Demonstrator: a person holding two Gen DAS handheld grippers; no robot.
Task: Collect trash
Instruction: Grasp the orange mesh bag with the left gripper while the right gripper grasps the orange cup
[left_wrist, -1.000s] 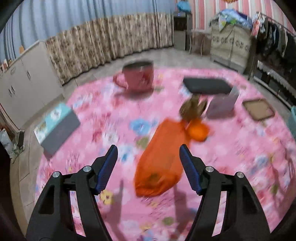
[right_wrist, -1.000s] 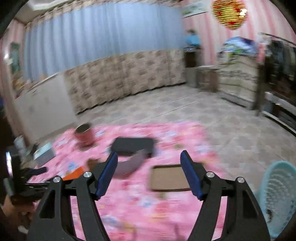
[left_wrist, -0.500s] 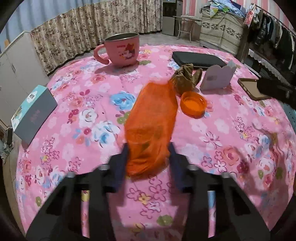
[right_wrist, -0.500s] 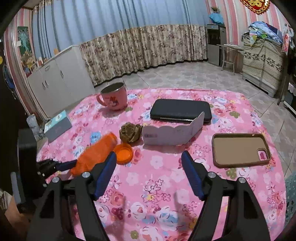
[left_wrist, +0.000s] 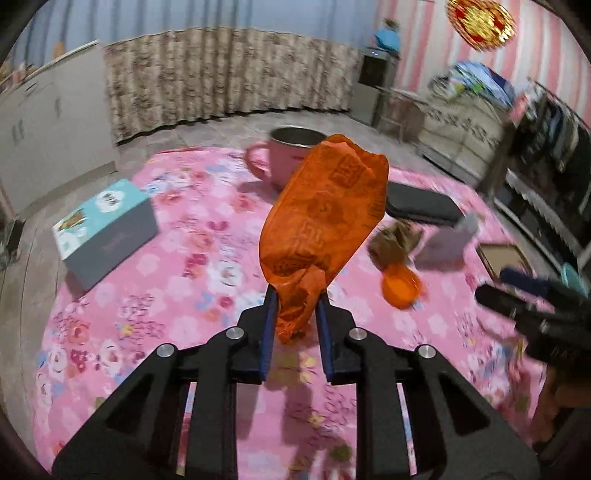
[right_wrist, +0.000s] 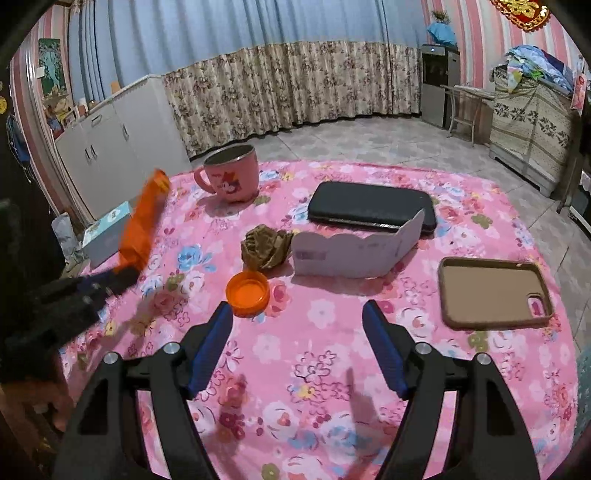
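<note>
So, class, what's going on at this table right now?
The left gripper has pinched an orange wrapper and holds it up off the pink tablecloth. The right gripper hangs open just short of the orange cap. A crumpled brown paper lies beside that cap.

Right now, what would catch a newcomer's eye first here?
The orange plastic bag, pinched at its lower end by the left hand-held gripper and held up above the pink flowered tablecloth. Next, the orange lid lying just ahead of the open right hand-held gripper, beside a crumpled brown wad.
</note>
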